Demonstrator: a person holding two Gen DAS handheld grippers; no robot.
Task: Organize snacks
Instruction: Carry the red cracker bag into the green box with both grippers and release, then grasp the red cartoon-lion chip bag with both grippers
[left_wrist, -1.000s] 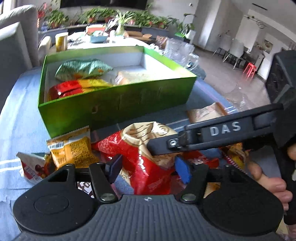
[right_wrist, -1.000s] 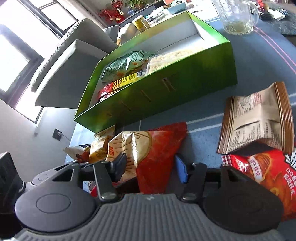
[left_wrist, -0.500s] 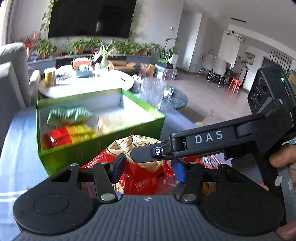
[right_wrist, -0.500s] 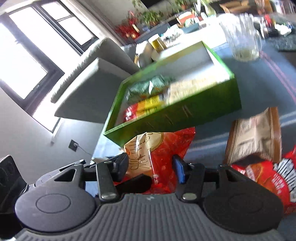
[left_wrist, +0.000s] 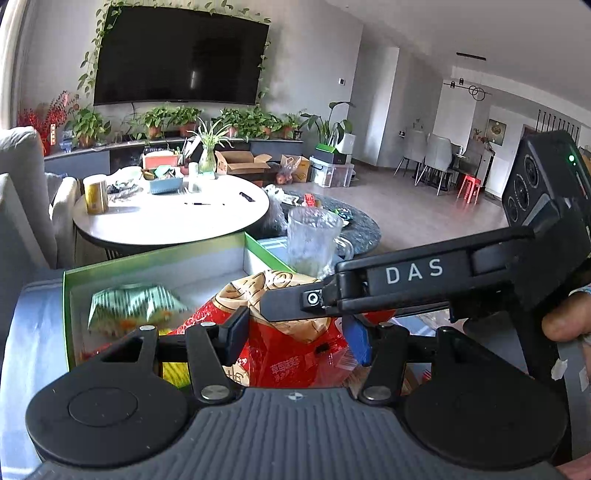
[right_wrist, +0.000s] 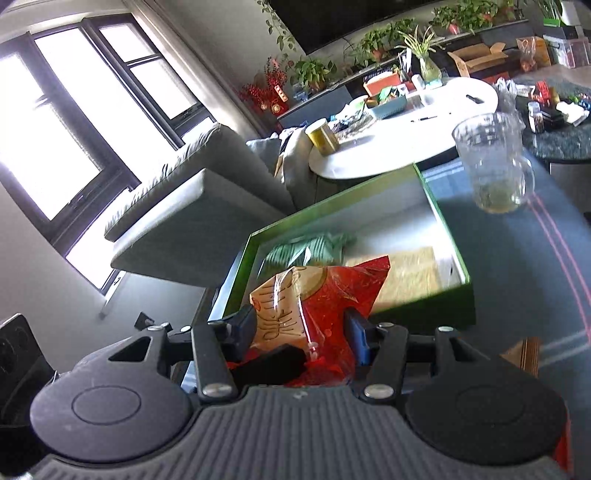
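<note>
Both grippers hold one big red and beige snack bag (left_wrist: 288, 343), lifted above the table in front of the green box (left_wrist: 155, 264). My left gripper (left_wrist: 295, 332) is shut on its lower part. My right gripper (right_wrist: 301, 328) is shut on the same bag (right_wrist: 325, 295); its finger (left_wrist: 295, 297) crosses the left wrist view over the bag. The box (right_wrist: 436, 299) holds a green packet (left_wrist: 133, 302), a red and yellow packet (left_wrist: 173, 371) and a pale packet (right_wrist: 410, 273).
A glass jug (right_wrist: 495, 162) stands on the blue cloth (right_wrist: 517, 266) right of the box. A brown packet's corner (right_wrist: 526, 356) lies at the right. A grey sofa (right_wrist: 192, 192) is left, and a white round table (left_wrist: 170, 214) with clutter is behind the box.
Both grippers have lifted the red bag off the table and carried it up toward the green box. The other loose snacks have dropped out of view below.
</note>
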